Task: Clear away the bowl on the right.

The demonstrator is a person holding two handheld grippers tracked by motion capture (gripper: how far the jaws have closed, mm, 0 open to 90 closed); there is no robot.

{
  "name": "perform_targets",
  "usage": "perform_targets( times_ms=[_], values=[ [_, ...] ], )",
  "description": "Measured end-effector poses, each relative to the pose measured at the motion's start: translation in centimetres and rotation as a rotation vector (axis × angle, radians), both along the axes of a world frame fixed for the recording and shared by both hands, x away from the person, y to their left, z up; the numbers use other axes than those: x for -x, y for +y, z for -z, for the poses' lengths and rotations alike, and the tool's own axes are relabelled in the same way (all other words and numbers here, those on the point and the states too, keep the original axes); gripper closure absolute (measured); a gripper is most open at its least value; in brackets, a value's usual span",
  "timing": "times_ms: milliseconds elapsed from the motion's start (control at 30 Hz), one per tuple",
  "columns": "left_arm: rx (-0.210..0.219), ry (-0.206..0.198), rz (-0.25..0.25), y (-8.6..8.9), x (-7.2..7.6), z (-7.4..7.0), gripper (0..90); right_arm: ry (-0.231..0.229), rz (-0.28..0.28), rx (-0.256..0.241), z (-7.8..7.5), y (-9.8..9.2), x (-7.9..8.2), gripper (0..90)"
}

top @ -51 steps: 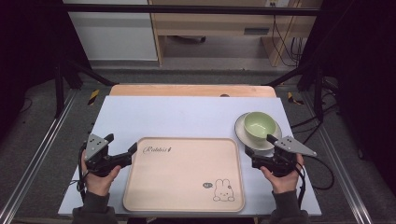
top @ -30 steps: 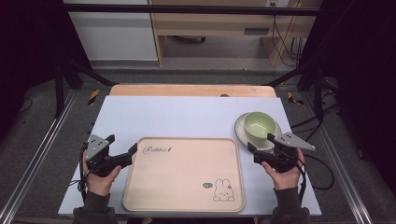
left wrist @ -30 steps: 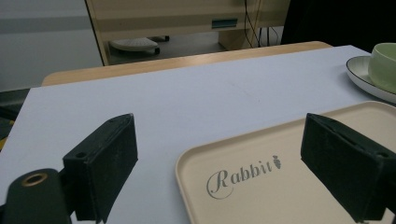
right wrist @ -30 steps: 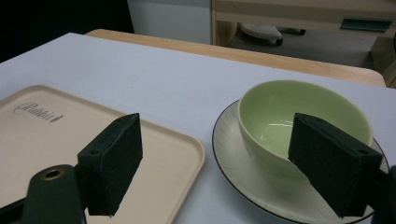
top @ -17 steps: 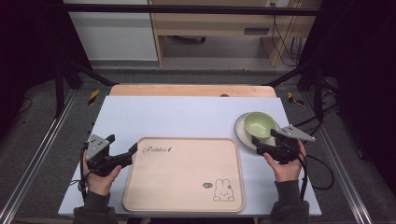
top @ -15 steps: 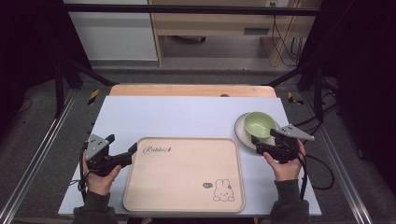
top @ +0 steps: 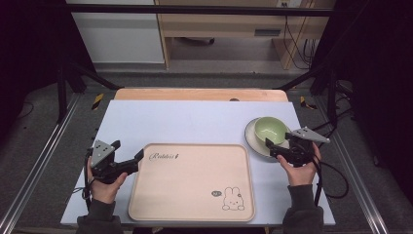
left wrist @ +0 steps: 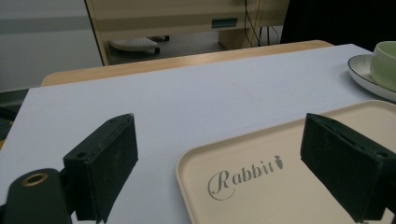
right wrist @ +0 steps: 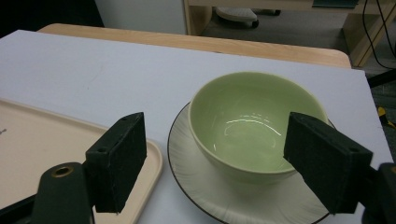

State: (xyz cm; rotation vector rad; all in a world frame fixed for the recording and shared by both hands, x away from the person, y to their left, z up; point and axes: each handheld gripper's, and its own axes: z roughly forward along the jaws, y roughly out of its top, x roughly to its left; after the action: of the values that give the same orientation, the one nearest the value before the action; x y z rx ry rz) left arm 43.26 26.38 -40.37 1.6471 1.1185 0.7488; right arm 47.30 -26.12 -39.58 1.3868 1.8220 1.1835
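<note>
Two claws are wide apart. Right claw [right wrist: 212,163] points at the green bowl [right wrist: 254,128], which sits on its plate [top: 254,141] just ahead. Left claw [left wrist: 233,168] waits far off by the tray [top: 192,183].

The tray [top: 192,181] lies on the worktop [top: 195,119], toward its near edge. To the right of the tray, just beside its far right corner, stands the saucer [top: 255,141], and the bowl [top: 270,130] sits on the saucer. The left tool [top: 137,158] is at the tray's left edge, near the far left corner. The right tool [top: 269,147] is right of the tray, at the saucer's near rim.
</note>
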Motion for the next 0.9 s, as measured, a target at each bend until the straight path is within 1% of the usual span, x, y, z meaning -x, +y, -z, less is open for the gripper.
perform_targets(
  times_ms=[33,267,333,400,467,500,567,800,900],
  values=[
    [0.0,0.0,0.0,0.0,0.0,0.0,10.6,0.002,0.003,0.007,0.0,-0.1,-0.1,21.2],
    [-0.005,0.002,0.003,0.0,0.0,0.1,10.6,0.011,0.016,0.0,0.0,-0.5,-0.6,21.0],
    [-0.003,0.004,0.003,0.0,0.0,0.2,10.6,0.012,0.028,0.004,0.0,-0.7,-0.8,21.0],
    [-0.002,0.003,0.004,0.0,0.0,0.1,10.6,0.012,0.031,0.0,0.0,-0.8,-0.8,21.0],
    [-0.002,0.003,0.006,-0.1,0.0,0.1,10.6,0.021,0.034,0.0,0.0,-0.9,-1.0,20.4],
    [-0.001,0.004,0.007,-0.1,-0.1,0.2,10.6,0.024,0.031,-0.008,0.1,-0.9,-1.1,20.3],
    [-0.009,0.006,0.007,-0.2,-0.1,0.2,10.6,0.031,0.035,-0.002,0.2,-1.0,-1.4,20.3],
    [-0.01,0.009,0.009,-0.3,-0.2,0.4,10.6,0.05,0.05,0.009,0.4,-1.2,-2.4,20.4],
    [-0.013,0.009,0.009,-0.3,-0.1,0.4,10.6,0.052,0.058,0.014,0.4,-1.4,-2.8,20.5]
  ],
)
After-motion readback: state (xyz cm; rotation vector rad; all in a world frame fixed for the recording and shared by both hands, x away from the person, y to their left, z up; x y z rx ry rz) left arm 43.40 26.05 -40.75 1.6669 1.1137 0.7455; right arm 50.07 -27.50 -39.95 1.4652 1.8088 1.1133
